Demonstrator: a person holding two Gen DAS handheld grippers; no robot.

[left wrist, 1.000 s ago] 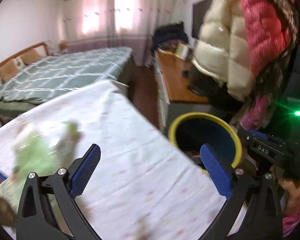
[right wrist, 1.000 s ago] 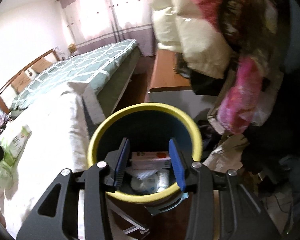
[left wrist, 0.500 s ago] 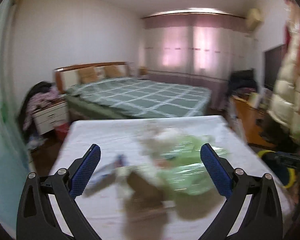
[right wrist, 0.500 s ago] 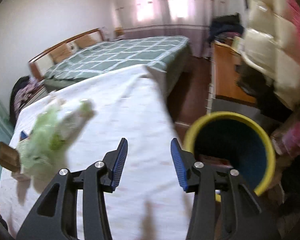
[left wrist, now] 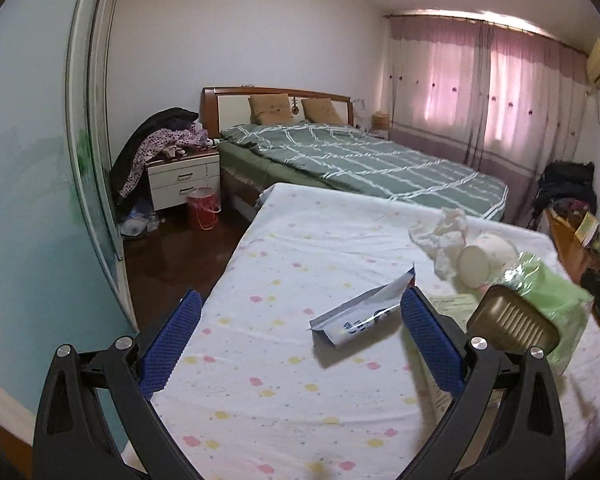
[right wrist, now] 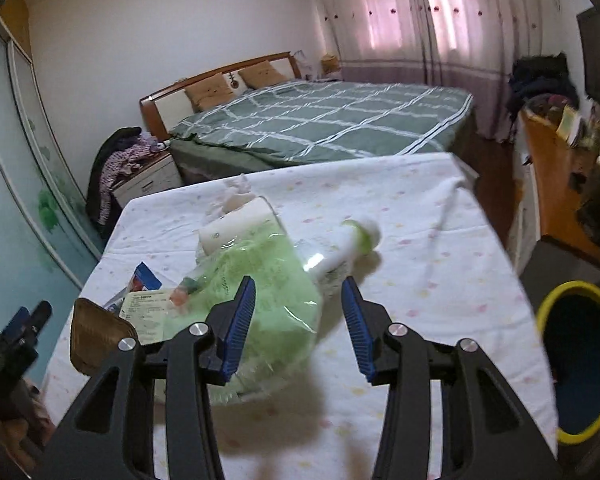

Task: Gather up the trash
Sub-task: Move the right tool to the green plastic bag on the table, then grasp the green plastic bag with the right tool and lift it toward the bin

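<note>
Where trash (right wrist: pixel 260 292) lies, perhaps a bottle (right wrist: pixel 348 244) crowds it

Green-quilted bed (left wrist: pixel 364 160) beneath pink-curtained window (left wrist: pixel 500 92), white walls.

The left tool (left wrist: pixel 298 334) is built from black, matte plastic arms pierced by long triangular cut-outs. Two round silver screws are set in each arm near the finger base. The fingers (left wrist: pixel 171 338) are faced with royal-blue pads, and a fine knobbly grid is moulded into them.

The right tool (right wrist: pixel 298 318) is made to the same pattern: black arms, silver screw heads, blue pads (right wrist: pixel 241 322) ribbed along their edges. At 9 o'clock in the right wrist view, a black-and-blue part of the left tool is seen.
</note>
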